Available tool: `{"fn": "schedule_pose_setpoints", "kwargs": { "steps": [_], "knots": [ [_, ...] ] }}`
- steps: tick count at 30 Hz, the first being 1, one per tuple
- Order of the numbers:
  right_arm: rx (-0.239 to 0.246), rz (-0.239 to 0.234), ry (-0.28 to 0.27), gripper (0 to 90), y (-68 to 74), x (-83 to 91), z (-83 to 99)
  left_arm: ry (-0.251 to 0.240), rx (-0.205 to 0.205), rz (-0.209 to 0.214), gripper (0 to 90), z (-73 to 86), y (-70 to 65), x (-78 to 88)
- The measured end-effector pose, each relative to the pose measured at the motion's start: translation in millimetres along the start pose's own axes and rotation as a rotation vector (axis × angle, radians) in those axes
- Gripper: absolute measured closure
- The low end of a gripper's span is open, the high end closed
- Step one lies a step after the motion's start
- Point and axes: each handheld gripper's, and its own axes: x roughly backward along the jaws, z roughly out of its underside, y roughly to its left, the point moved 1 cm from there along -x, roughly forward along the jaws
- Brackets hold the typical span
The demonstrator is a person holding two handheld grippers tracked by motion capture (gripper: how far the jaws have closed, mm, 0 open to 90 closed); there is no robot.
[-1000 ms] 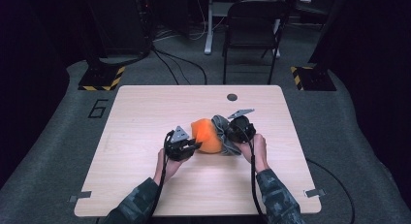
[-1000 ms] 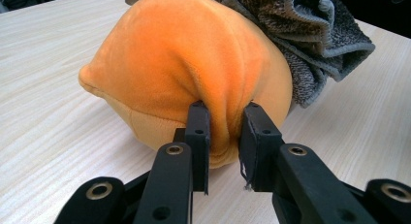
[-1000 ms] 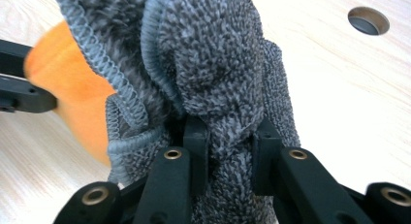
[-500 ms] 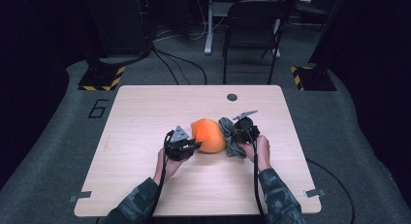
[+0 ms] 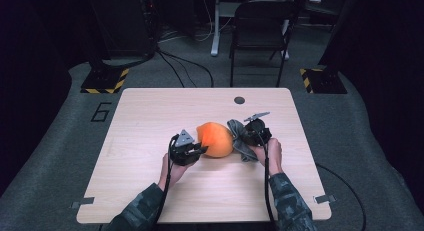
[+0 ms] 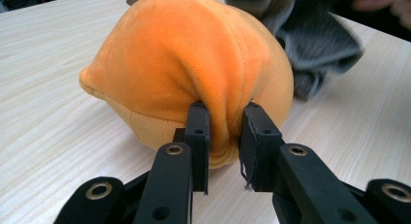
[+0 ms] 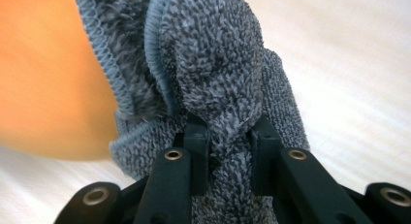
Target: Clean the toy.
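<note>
So there's an orange plush (image 5: 215, 139) sitting around the middle of the wooden table (image 5: 150, 116), and both grippers are latched onto stuff. The left gripper (image 5: 192, 150) has its jaws pinched on a fold of the plush's fabric at the near side (in the left gripper view you can see the soft orange material bunched up between the two black pads). The plush rests on the tabletop, not lifted as far as I can tell.

The right gripper (image 5: 246, 139) is clamped on a grey towel (image 5: 239, 141), a fuzzy terry kind of cloth, with a thick wad of it squeezed between the jaws. The towel lies right up against the plush's right side, touching it.

There's also a small dark round disc (image 5: 239, 100) near the far edge of the table, well apart from everything else.
</note>
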Motion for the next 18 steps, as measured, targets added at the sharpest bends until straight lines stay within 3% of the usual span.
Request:
{"fn": "schedule_pose_setpoints", "kwargs": {
  "steps": [4,8,12,18],
  "knots": [
    [0.031,-0.068,-0.082,74.6,17.7,19.3,-12.4,0.002,-0.002,0.0,74.5,0.1,0.9,0.1],
    [0.086,-0.067,-0.049,74.8,39.6,5.4,-13.0,0.008,0.006,0.006,72.2,0.8,1.3,0.0],
    [0.07,-0.072,-0.065,75.0,38.9,-2.3,-10.1,0.002,0.008,0.003,67.8,0.4,3.1,1.6],
    [0.067,-0.064,-0.077,75.1,37.1,-4.8,-10.7,0.024,-0.028,-0.04,50.5,-0.7,0.9,1.6]
  ]
}}
